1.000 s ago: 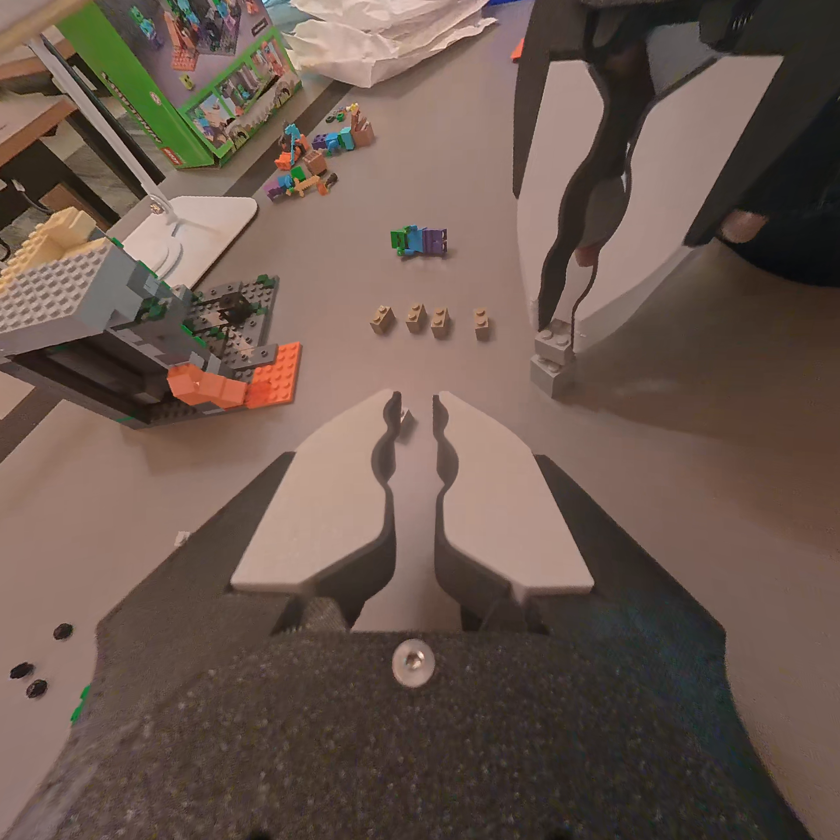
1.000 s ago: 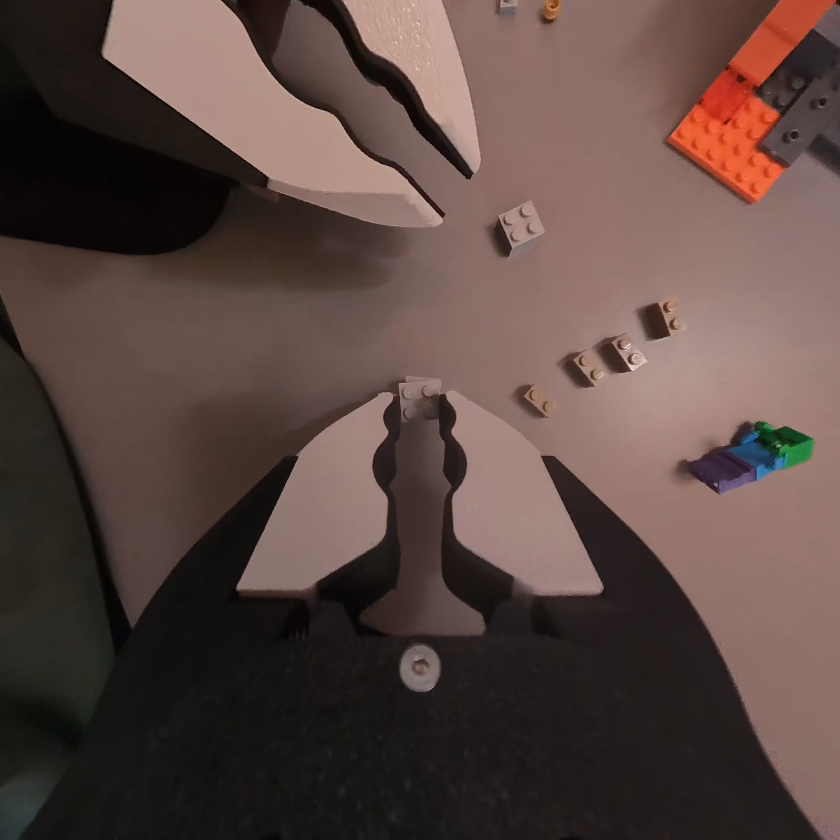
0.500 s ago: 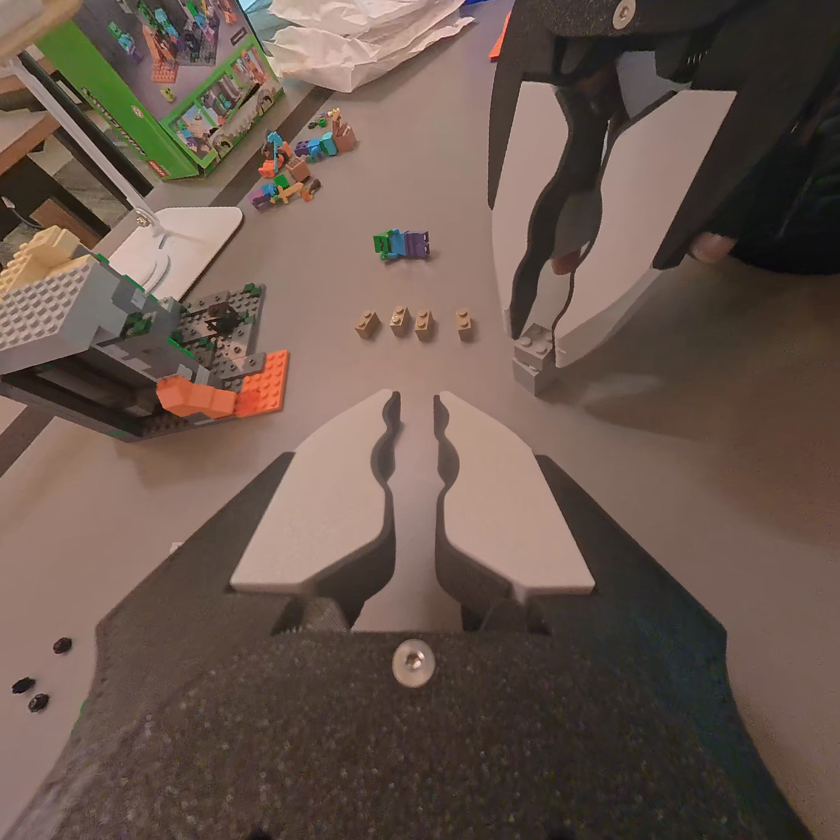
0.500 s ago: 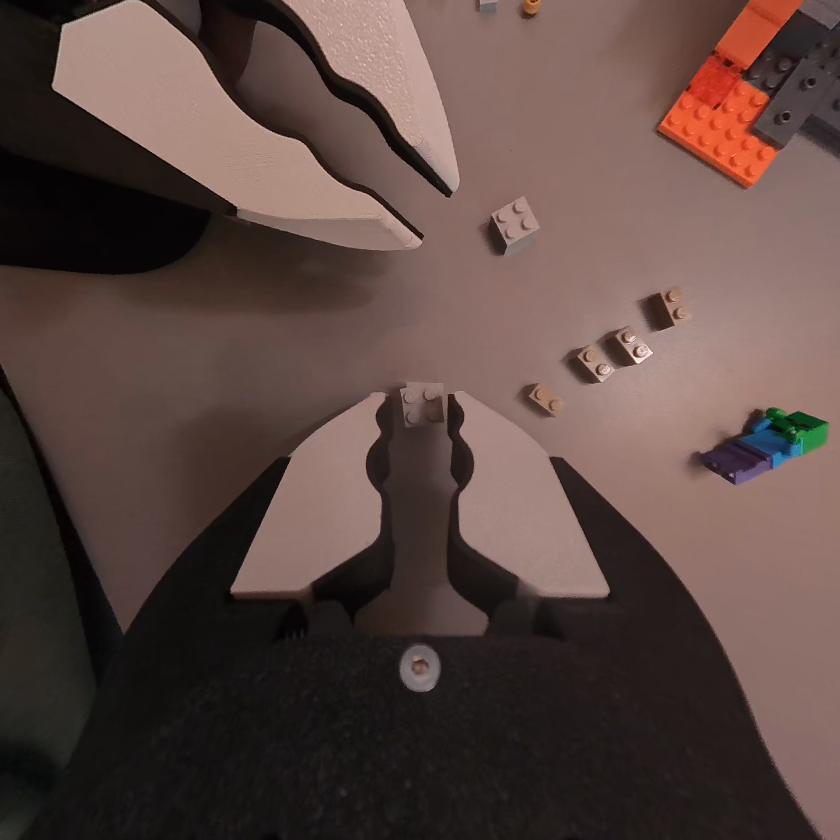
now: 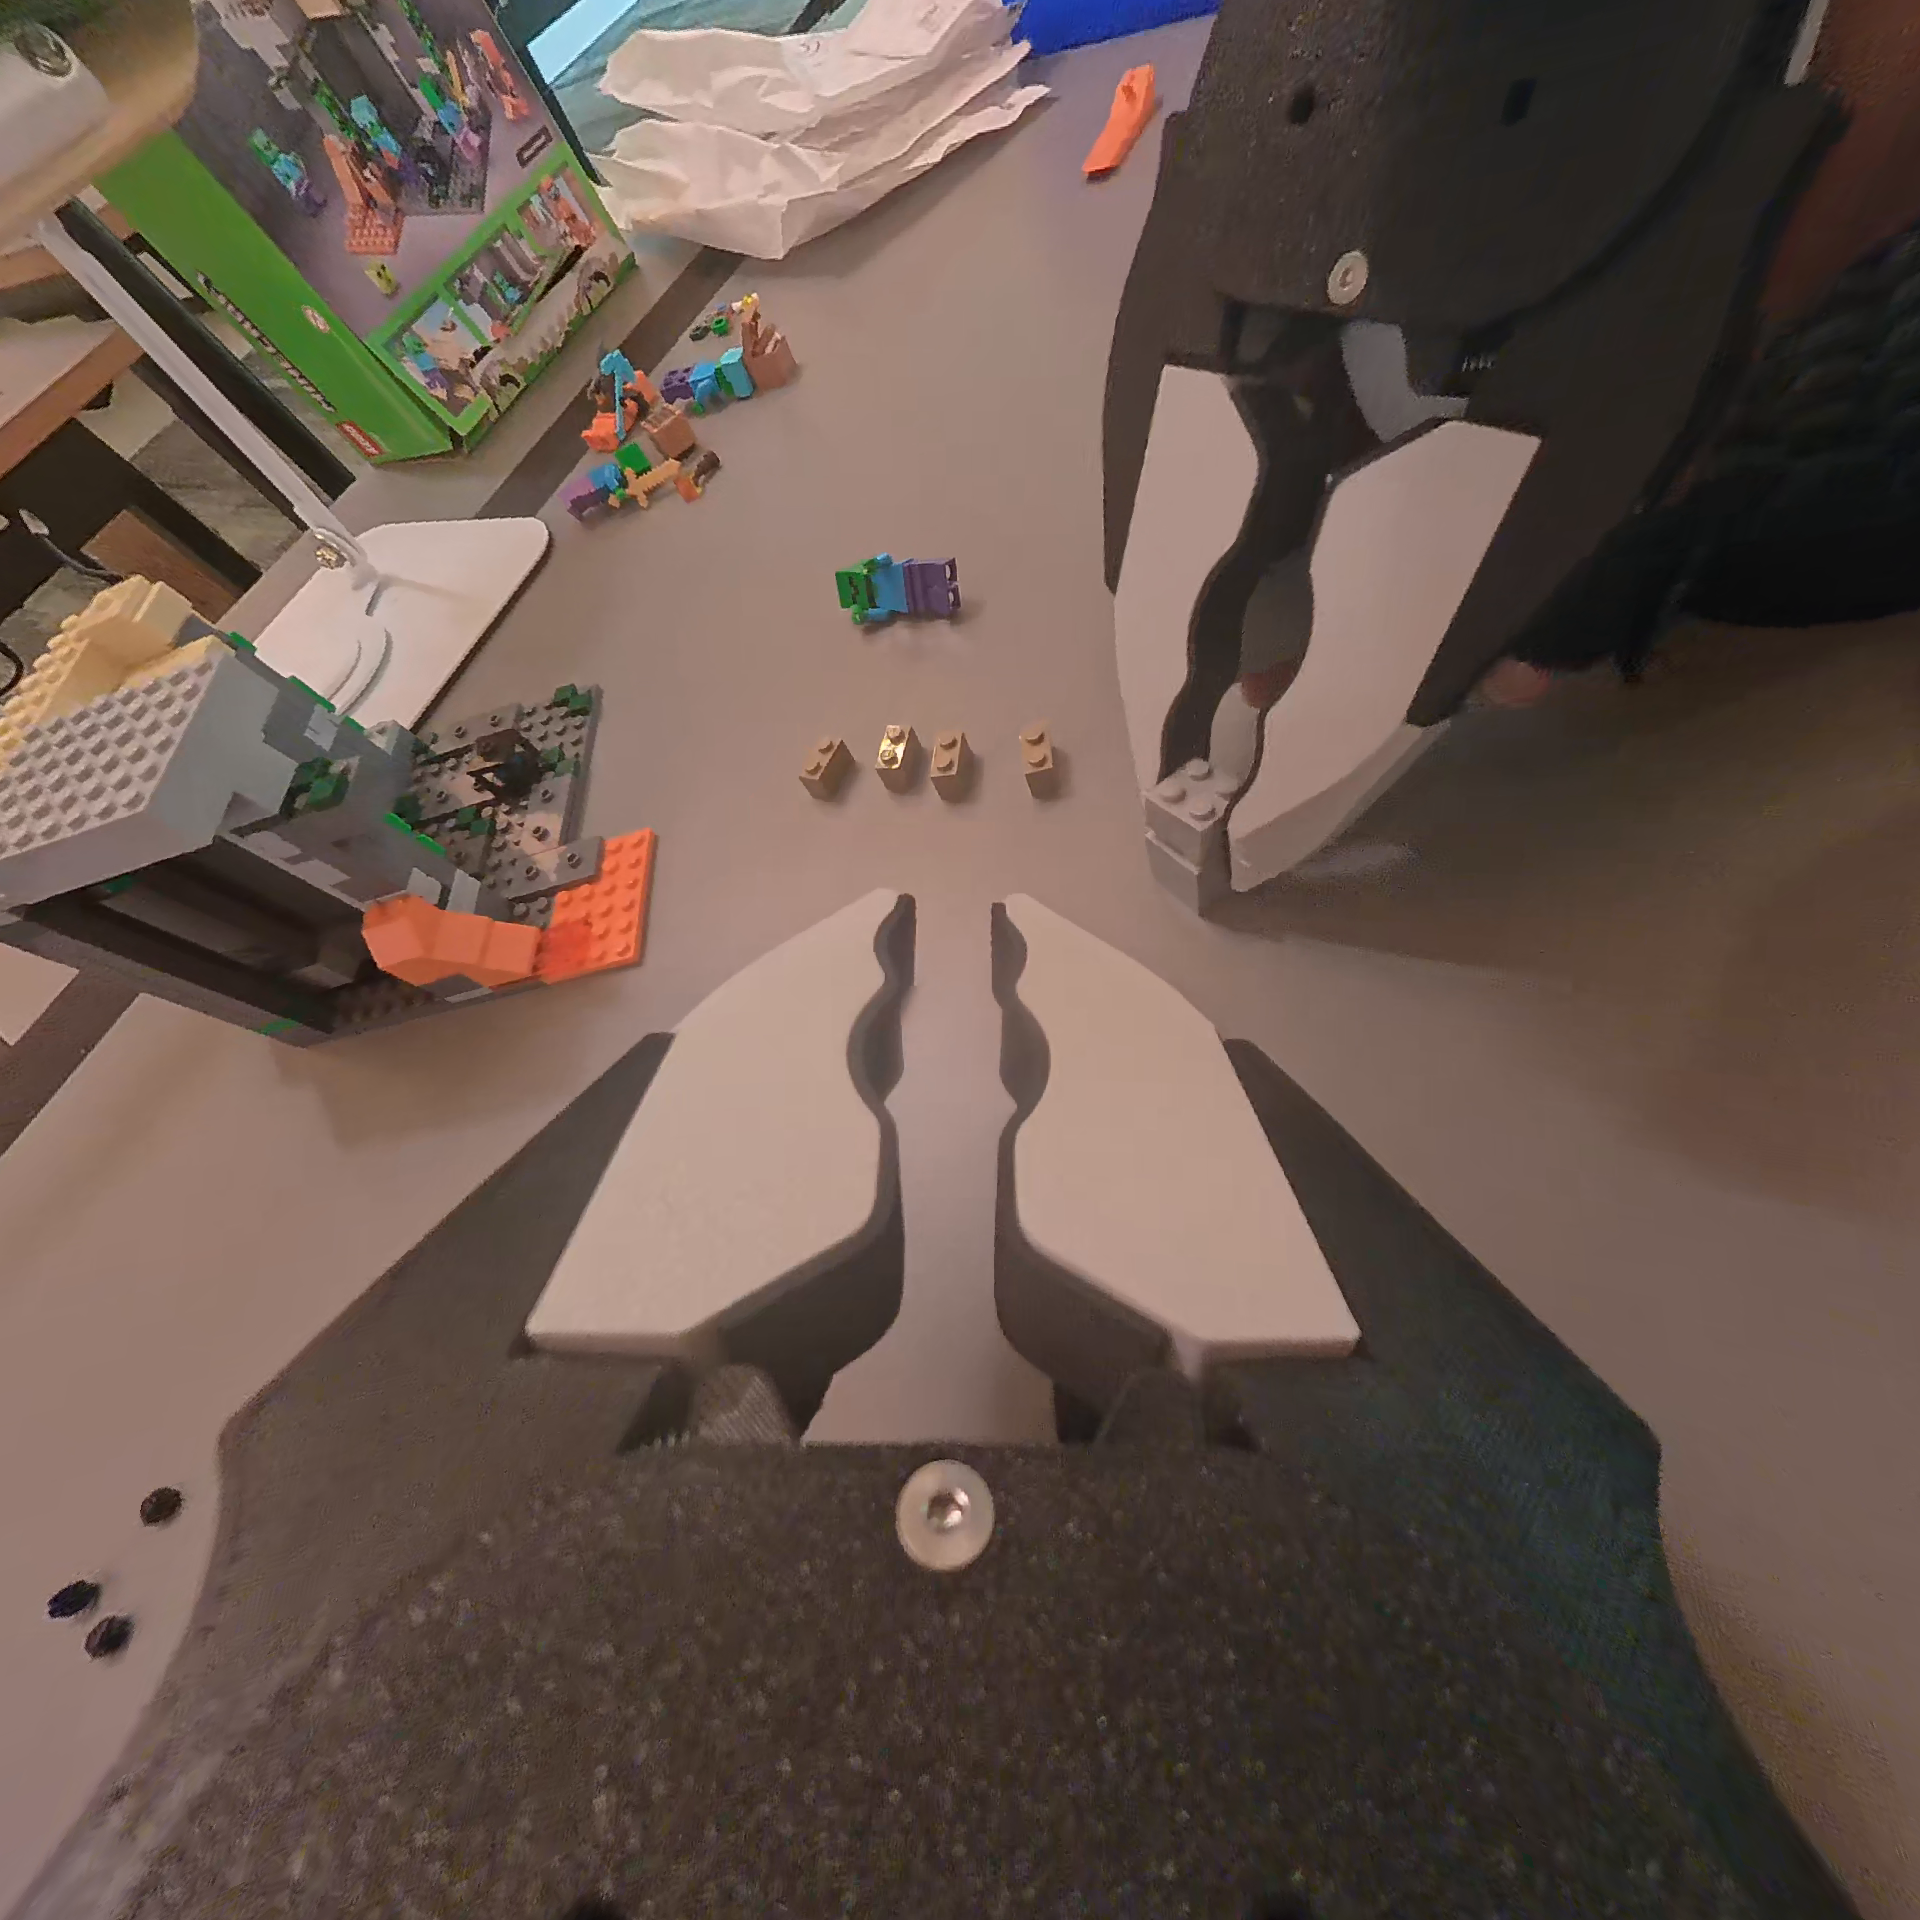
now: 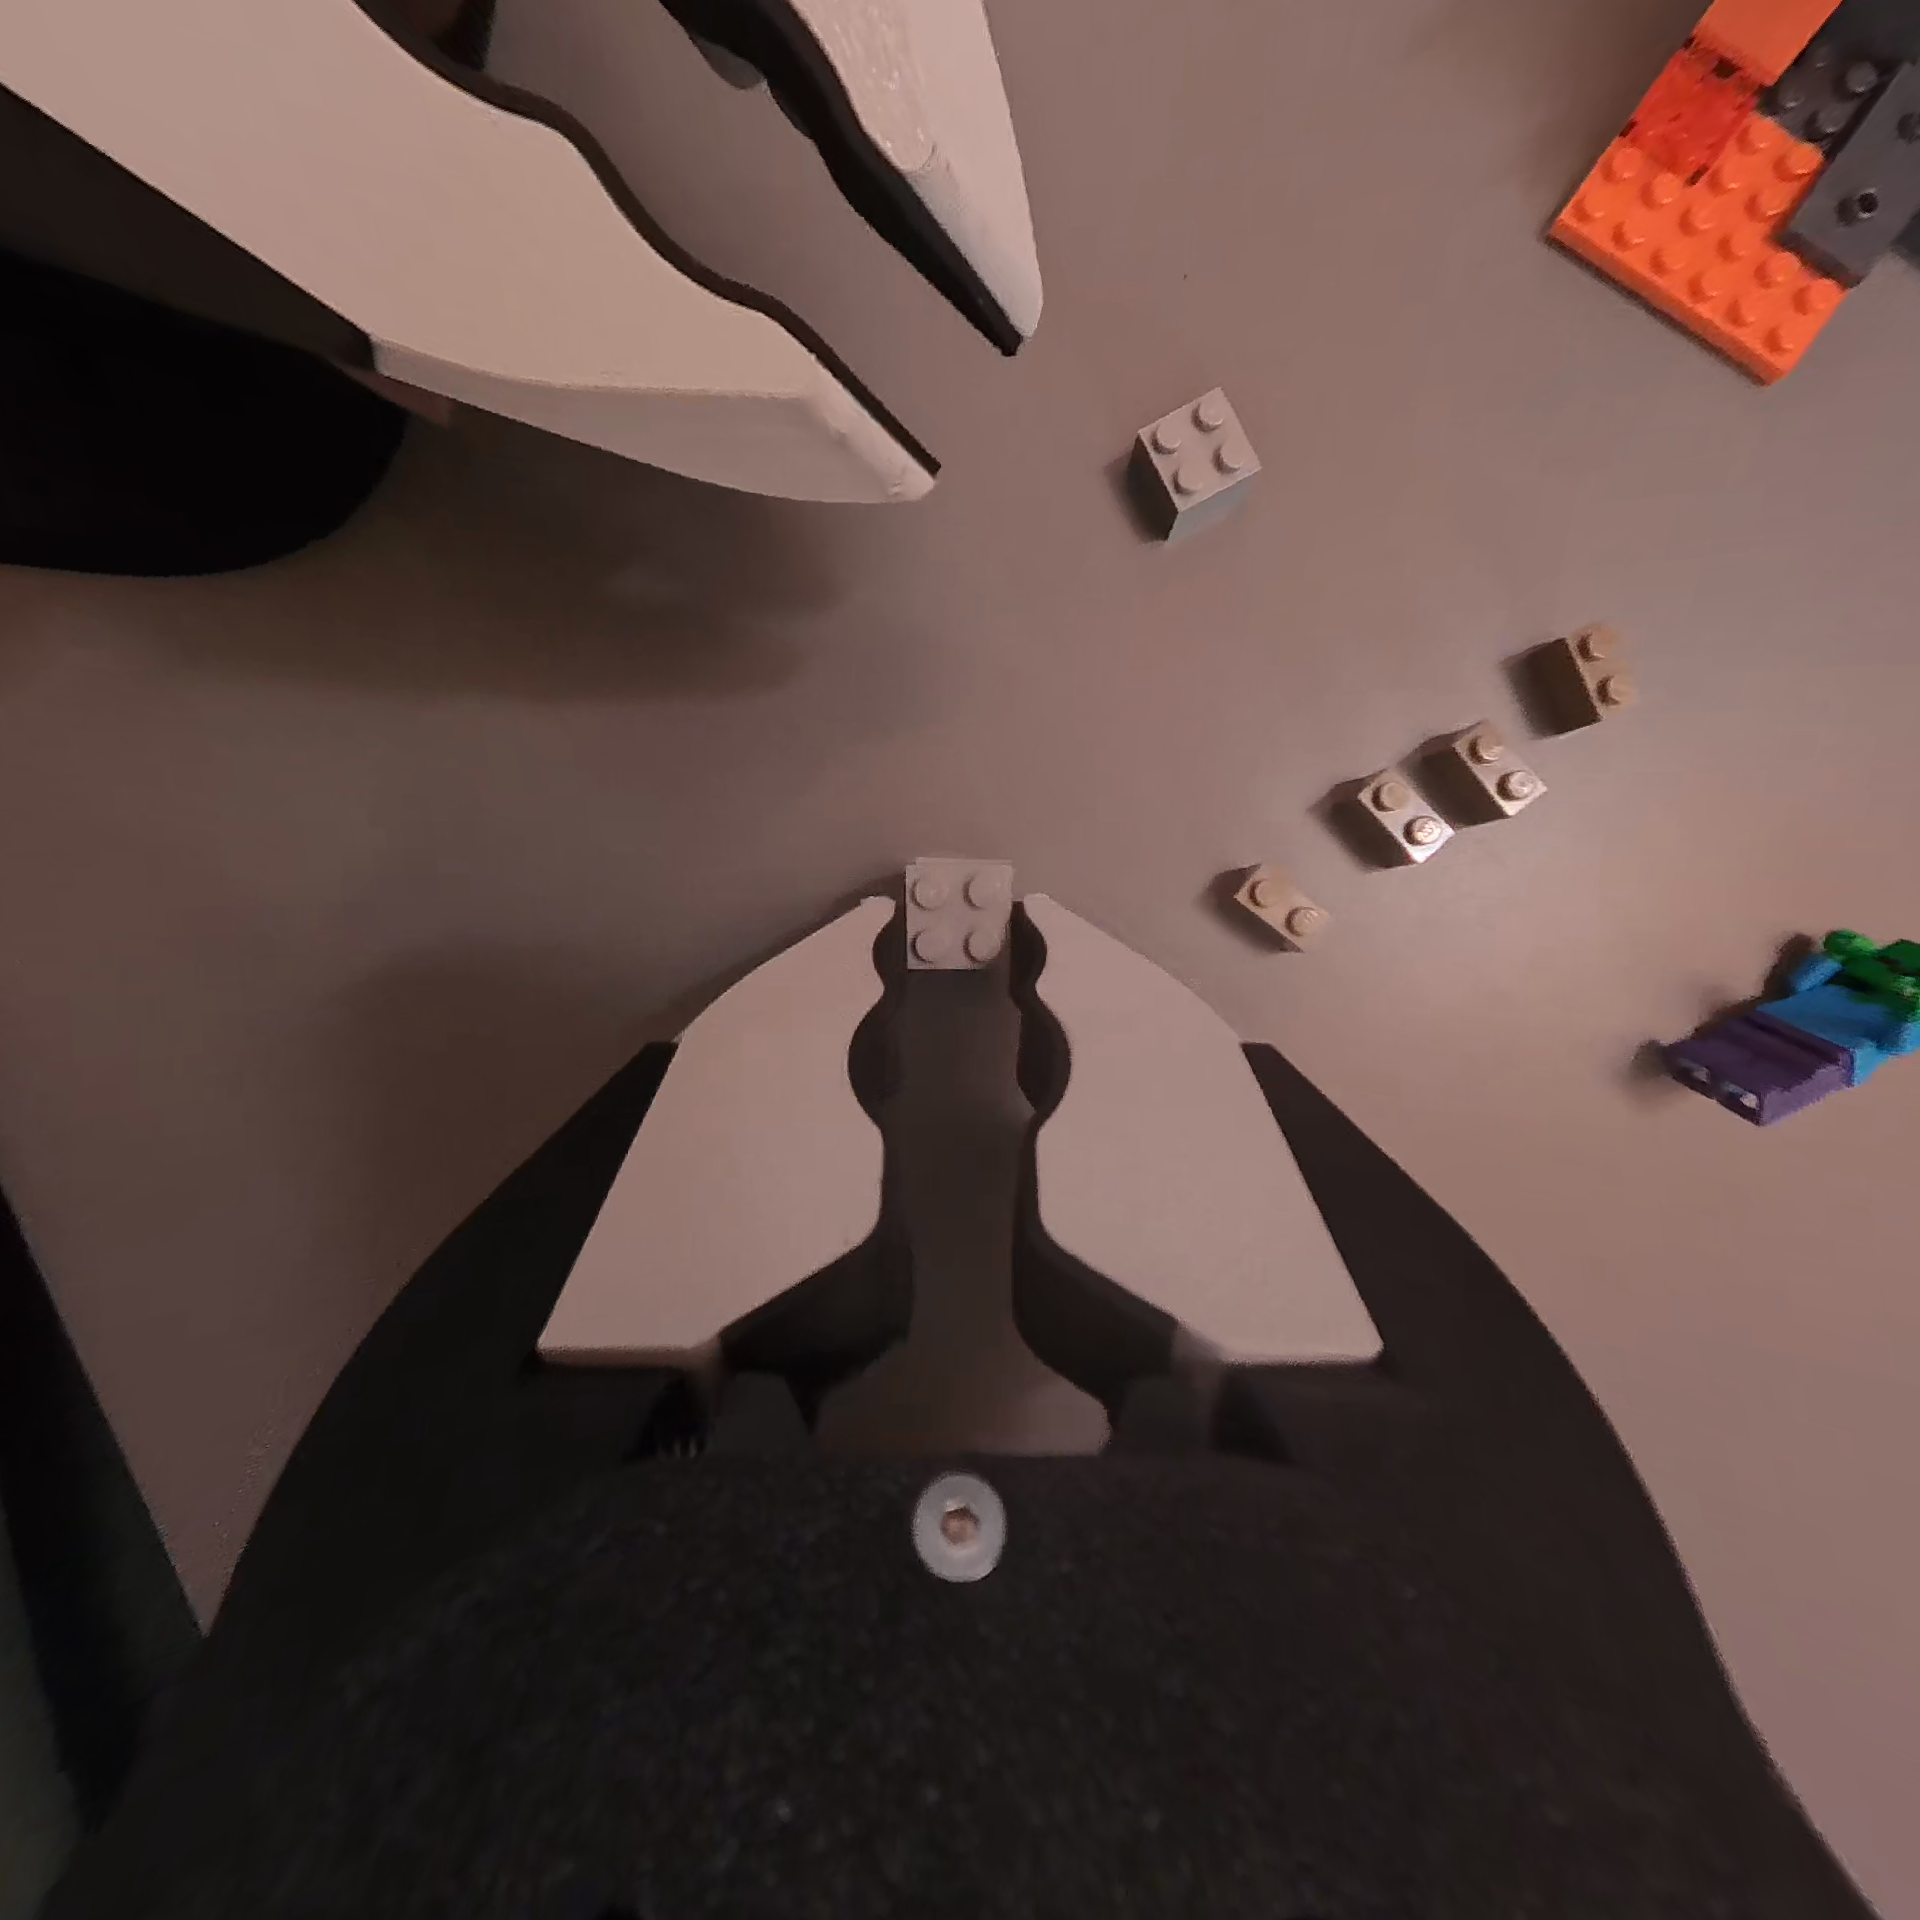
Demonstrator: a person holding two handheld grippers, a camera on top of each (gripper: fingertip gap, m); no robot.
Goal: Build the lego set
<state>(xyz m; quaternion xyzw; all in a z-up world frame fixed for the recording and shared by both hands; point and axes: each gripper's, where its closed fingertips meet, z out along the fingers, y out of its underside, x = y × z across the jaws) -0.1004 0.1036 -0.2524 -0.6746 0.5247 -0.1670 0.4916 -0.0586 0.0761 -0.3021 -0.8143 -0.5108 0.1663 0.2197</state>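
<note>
Grey plastic two-by-two stud bricks (image 5: 1190,831), stacked on the grey worktop (image 5: 1039,312), are sitting clamped in the right gripper (image 5: 1210,821) while the left gripper (image 5: 953,906) is hovering with jaws slightly apart and empty; the right wrist view is showing the same stack (image 6: 958,914) pinched squarely, steadying it.

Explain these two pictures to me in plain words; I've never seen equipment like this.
No robot here: a person holds a two-finger tool in each hand, and each tool carries a camera looking along its fingers. The left tool holds nothing; its fingers stand slightly apart over the grey table. The right tool, seen from its own camera and also from the left one, grips a grey stack of bricks standing on the table. Nearby lie four tan bricks, another grey brick, a small toy figure and a partly built model.
</note>
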